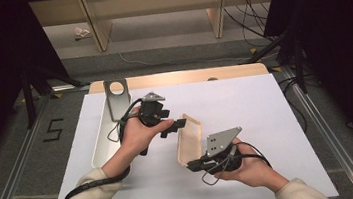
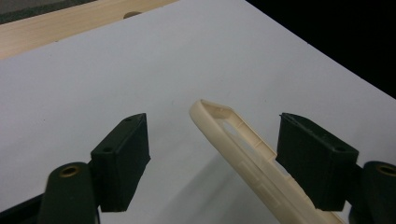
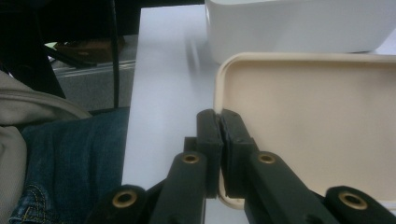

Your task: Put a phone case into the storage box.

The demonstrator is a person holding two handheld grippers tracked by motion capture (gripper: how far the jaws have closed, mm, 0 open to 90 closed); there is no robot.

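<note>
Grippers working a cream lid above the white table sheet.

High view: the right gripper (image 1: 192,165) is pinching the near end of the cream lid (image 1: 189,137), holding it tilted over the middle of the white table sheet (image 1: 246,106); the left gripper (image 1: 176,127) is sitting at the lid's left edge, and a white tray (image 1: 106,132) is lying along the sheet's left side. Left gripper view: the left gripper (image 2: 212,161) is standing with jaws apart, the lid's rim (image 2: 243,140) is passing between them close to the right-hand pad, and contact cannot be told. Right gripper view: the right gripper (image 3: 220,140) is clamping its pads together on the lid's edge (image 3: 224,84), with the tray (image 3: 299,28) lying just beyond.
</note>
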